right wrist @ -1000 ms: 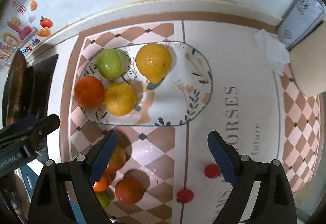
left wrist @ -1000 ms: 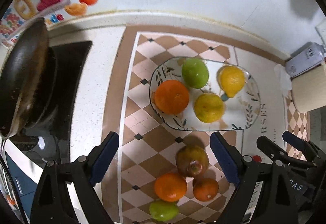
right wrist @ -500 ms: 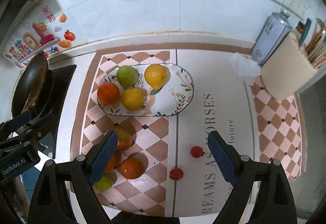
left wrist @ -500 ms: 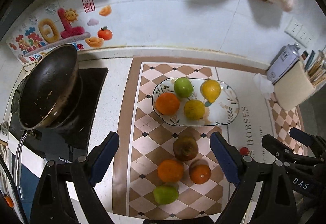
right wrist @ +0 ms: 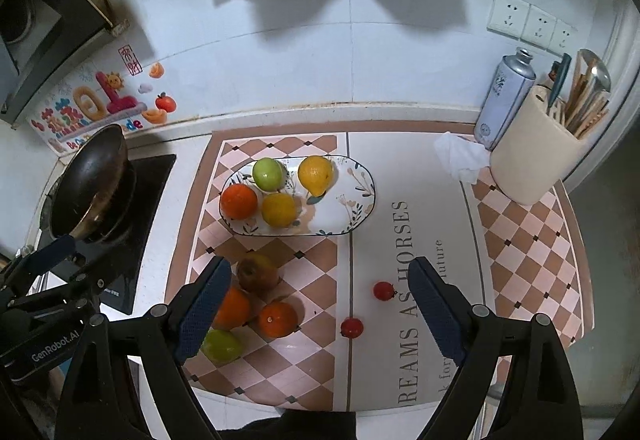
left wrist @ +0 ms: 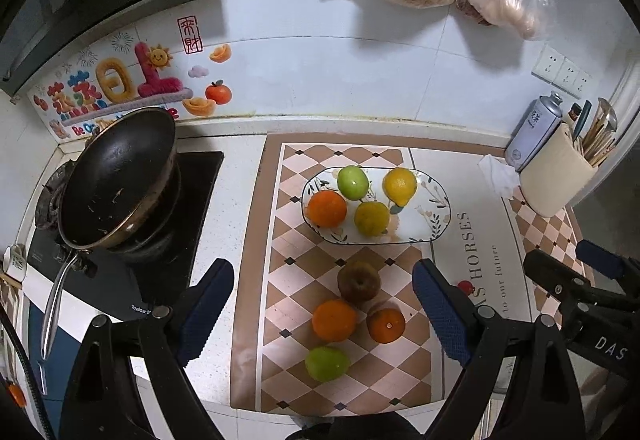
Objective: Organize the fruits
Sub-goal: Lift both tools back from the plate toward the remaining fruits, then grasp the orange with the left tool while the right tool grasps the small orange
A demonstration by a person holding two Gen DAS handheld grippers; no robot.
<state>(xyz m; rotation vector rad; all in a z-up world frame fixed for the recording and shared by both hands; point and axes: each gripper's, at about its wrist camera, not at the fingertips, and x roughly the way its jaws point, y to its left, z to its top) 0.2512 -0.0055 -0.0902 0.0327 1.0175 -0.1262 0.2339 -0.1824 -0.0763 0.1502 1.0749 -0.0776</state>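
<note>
both grippers hover high above the counter, the left gripper [left wrist: 323, 310] and right gripper [right wrist: 320, 306] each spread wide and holding nothing. the right gripper's left finger [right wrist: 202, 314] partly hides a loose orange [right wrist: 234, 308]. four fruits sit on the floral plate [left wrist: 434, 218] well beyond the fingertips, and a brown apple [left wrist: 359, 282] lies between the left fingers.

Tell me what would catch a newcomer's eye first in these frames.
Probably the oval plate on the checkered mat, holding an orange, a green apple, a lemon and a yellow fruit crowded at its left end. Nearer the camera, four loose fruits cluster on the mat, with two small red tomatoes to their right. A black wok tilts on the stove at far left.
</note>
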